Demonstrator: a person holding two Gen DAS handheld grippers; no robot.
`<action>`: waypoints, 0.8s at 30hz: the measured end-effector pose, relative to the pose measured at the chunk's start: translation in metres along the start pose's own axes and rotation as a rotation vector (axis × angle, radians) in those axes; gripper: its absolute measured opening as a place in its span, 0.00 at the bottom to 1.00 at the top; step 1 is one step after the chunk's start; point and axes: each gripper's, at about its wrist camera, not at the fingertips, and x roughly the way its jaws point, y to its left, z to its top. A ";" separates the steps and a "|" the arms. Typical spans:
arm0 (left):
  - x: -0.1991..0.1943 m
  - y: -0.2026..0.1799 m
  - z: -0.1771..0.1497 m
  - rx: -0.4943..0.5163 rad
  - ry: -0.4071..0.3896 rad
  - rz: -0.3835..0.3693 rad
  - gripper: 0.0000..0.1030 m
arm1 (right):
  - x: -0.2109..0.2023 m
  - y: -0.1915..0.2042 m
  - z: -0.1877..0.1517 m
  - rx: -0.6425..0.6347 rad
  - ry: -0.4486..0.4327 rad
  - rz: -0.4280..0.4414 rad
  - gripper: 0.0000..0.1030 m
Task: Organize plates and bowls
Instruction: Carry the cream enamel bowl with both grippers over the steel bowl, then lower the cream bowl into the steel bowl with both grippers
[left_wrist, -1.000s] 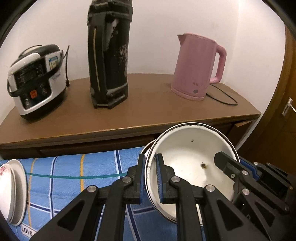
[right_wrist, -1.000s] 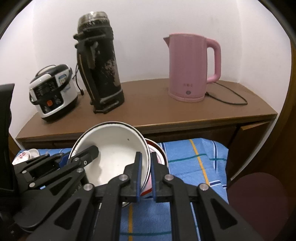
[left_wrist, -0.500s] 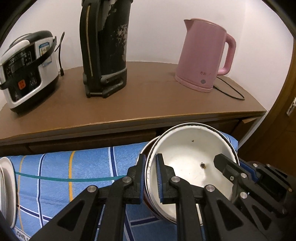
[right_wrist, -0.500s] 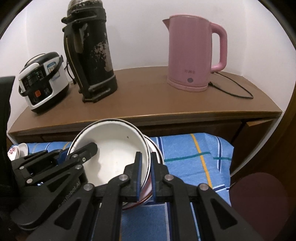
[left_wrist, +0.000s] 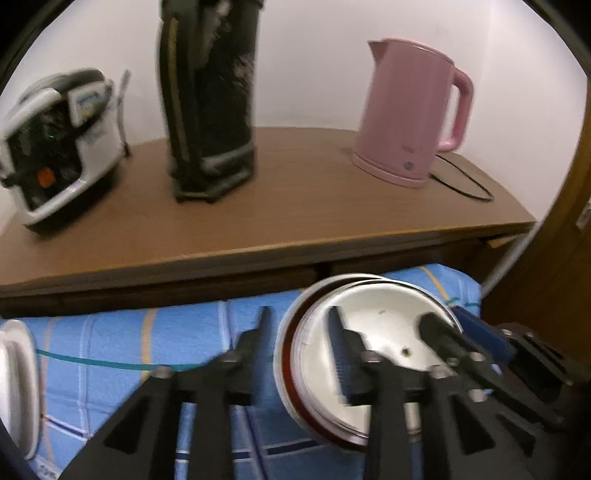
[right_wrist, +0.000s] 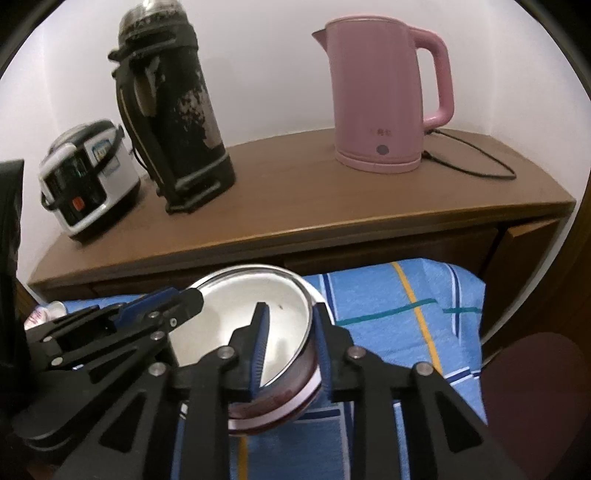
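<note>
The white bowl (left_wrist: 373, 354) sat nested in a second bowl with a dark red band (right_wrist: 280, 402), and the pair rested on the blue striped cloth (left_wrist: 129, 354) in front of the wooden cabinet (left_wrist: 295, 206).

Left gripper (left_wrist: 297, 339): the jaws were opening. One finger stood outside the stack over the cloth, the other inside the white bowl, with the near rim of both bowls between them. Neither pad pressed on the rim; a clear gap showed on each side.

Right gripper (right_wrist: 291, 332): the jaws were opening. One finger stood inside the white bowl, the other outside the banded wall, with the rim between them. The outer pad lay close against the wall (contact could not be confirmed), while the inner pad stood clear of the rim.

Both grippers straddled opposite sides of the same stack, each visible in the other's view.

At the far left edge of the cloth stood more white dishes (left_wrist: 14, 387), well apart from the stack. On the cabinet top stood a rice cooker (right_wrist: 88, 177), a tall black flask (right_wrist: 173, 122) and a pink kettle (right_wrist: 384, 96) with its cord trailing to the right. The left wrist view was motion-blurred.
</note>
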 end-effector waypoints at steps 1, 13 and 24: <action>-0.005 0.003 0.000 -0.010 -0.018 0.024 0.57 | -0.003 -0.001 0.000 0.009 -0.007 0.005 0.24; -0.044 0.015 -0.017 0.020 -0.108 0.136 0.65 | -0.054 -0.007 -0.010 0.080 -0.136 -0.019 0.54; -0.069 0.021 -0.043 0.033 -0.141 0.177 0.66 | -0.078 -0.005 -0.038 0.106 -0.161 -0.029 0.61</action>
